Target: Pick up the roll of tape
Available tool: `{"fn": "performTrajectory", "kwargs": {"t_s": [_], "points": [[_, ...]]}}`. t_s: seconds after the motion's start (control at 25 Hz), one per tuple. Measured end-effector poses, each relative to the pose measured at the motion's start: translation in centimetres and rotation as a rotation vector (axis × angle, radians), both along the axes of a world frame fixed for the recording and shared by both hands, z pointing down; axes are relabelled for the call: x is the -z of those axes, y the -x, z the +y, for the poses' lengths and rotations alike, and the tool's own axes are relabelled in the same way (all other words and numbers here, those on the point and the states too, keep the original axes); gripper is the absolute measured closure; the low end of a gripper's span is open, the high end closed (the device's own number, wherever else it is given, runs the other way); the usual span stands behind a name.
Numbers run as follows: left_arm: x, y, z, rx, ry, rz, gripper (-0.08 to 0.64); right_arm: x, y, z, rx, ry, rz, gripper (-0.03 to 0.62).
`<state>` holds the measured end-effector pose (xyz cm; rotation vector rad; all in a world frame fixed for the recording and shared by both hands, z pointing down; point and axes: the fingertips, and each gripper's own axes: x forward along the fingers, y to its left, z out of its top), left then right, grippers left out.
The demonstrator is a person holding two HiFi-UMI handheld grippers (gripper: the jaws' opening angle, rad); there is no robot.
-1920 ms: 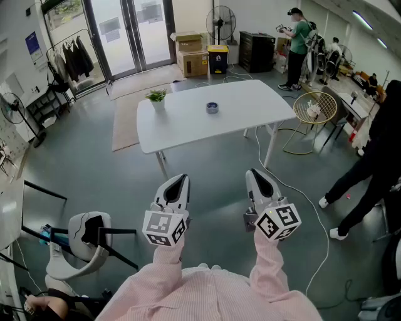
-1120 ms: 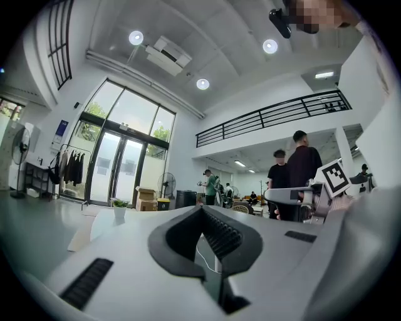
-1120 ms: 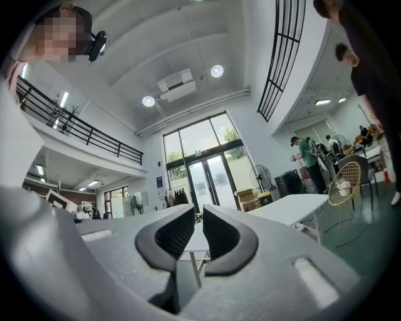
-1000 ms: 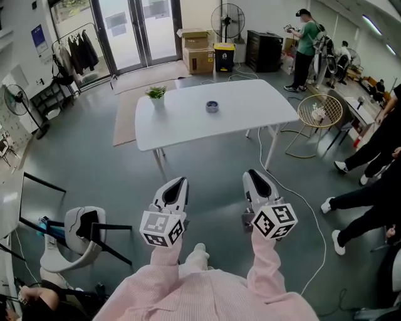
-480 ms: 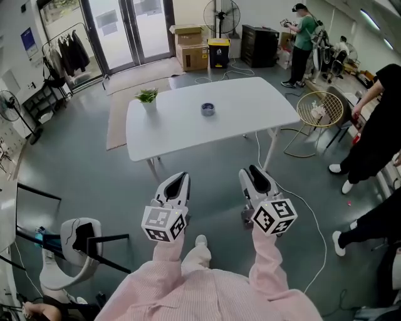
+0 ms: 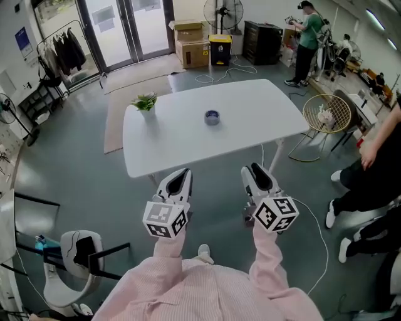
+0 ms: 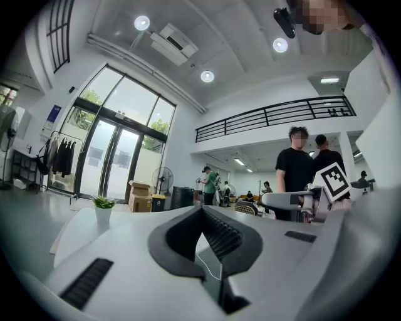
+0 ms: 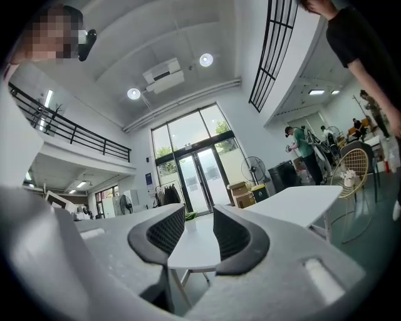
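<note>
The roll of tape (image 6: pixel 212 116) is small, bluish-grey, and lies near the middle of the white table (image 6: pixel 263 122). A small potted plant (image 6: pixel 145 102) stands at the table's far left. Both grippers are held level over the floor, short of the table's near edge and well apart from the tape. My left gripper (image 6: pixel 180 177) has its tips together (image 7: pixel 202 210) with nothing in them. My right gripper (image 6: pixel 254 172) is opening, and only the table top (image 8: pixel 301 200) shows through its gap (image 8: pixel 199 216). Neither gripper view shows the tape.
People stand at the right (image 6: pixel 376 163), close to the table's right end. A gold wire chair (image 6: pixel 327 113) sits beside that end. A cable (image 6: pixel 313 213) trails on the floor on the right. A white chair (image 6: pixel 75 251) is at the lower left. Boxes (image 6: pixel 191 44) and a fan (image 6: pixel 217 11) are behind the table.
The table has come nearer in the head view as both grippers moved toward it together. The person at the right has shifted closer to the table's right end.
</note>
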<state>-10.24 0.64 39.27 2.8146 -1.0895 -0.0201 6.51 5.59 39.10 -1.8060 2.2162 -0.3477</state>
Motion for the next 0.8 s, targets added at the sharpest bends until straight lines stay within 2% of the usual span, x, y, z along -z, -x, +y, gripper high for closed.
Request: {"fn": "performTrajectory", "kwargs": {"t_s": [0.32,0.48,0.8], "points": [[-1.1,-1.0,-6.5,-0.015,0.017,-0.004,0.560,-1.3,-0.6,-6.4,0.000,0.017,-0.008,0.468],[-2.0,-1.7,-8.3,-0.025,0.039,-0.007,0.560,-1.9,-1.6,-8.2,-0.025,0.029,-0.017,0.468],[-3.7,-2.6,-11.9,-0.011,0.099,-0.014,0.560,-3.4,-3.0,-11.8,-0.012,0.071,-0.059,0.468]]}}
